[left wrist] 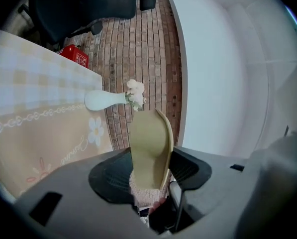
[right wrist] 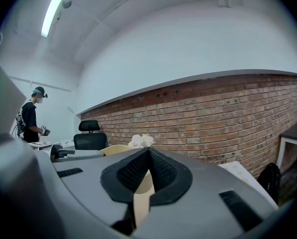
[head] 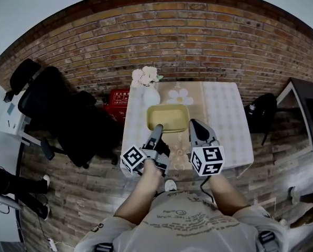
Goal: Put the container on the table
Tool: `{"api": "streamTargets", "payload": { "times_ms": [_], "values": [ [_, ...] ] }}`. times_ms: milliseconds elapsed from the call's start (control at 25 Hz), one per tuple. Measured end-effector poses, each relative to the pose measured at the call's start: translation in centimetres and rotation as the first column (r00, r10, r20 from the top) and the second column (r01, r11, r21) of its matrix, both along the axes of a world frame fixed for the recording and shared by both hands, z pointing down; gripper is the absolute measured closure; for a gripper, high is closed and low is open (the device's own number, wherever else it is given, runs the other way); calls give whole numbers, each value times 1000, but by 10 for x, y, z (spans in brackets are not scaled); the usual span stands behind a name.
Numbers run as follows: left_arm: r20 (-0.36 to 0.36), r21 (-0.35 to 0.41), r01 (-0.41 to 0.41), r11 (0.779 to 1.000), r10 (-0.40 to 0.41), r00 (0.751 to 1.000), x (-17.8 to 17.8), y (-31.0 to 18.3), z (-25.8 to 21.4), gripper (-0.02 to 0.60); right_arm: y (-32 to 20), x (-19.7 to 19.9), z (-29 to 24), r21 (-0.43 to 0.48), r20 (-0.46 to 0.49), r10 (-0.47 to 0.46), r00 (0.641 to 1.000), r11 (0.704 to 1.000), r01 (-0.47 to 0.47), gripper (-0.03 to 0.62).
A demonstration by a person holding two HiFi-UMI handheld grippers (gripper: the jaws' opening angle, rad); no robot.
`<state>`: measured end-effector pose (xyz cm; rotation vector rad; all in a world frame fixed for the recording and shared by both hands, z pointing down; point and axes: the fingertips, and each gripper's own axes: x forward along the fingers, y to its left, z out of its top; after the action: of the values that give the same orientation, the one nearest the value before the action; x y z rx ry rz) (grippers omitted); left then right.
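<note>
Over table; container in left tongs, right tongs

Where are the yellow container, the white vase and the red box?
yellow container (head: 168,117): head view, on its inner floor.
white vase (head: 151,96): head view, on its round body.
red box (head: 118,100): head view, on its top face.

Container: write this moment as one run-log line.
container: held over table | left gripper: shut on container | right gripper: shut on container
</note>
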<state>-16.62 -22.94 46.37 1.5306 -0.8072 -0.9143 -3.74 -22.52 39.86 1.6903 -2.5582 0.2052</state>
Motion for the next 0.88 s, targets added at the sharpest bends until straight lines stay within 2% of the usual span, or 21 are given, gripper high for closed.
{"api": "streamTargets", "payload": {
  "times_ms": [320,720,880],
  "values": [
    [12,-29,-70,997,71,997,19,-54,12,351,-46,20,9,-30,-1,63,998,998,-63,591],
    [21,-83,-64,994,66,998,35,-97,37,351,-90,36,21,-45,10,53,999,998,-52,592],
    [12,-67,-46,997,47,999,43,-118,37,351,-113,41,25,-49,9,22,1000,999,-22,592]
  ]
}}
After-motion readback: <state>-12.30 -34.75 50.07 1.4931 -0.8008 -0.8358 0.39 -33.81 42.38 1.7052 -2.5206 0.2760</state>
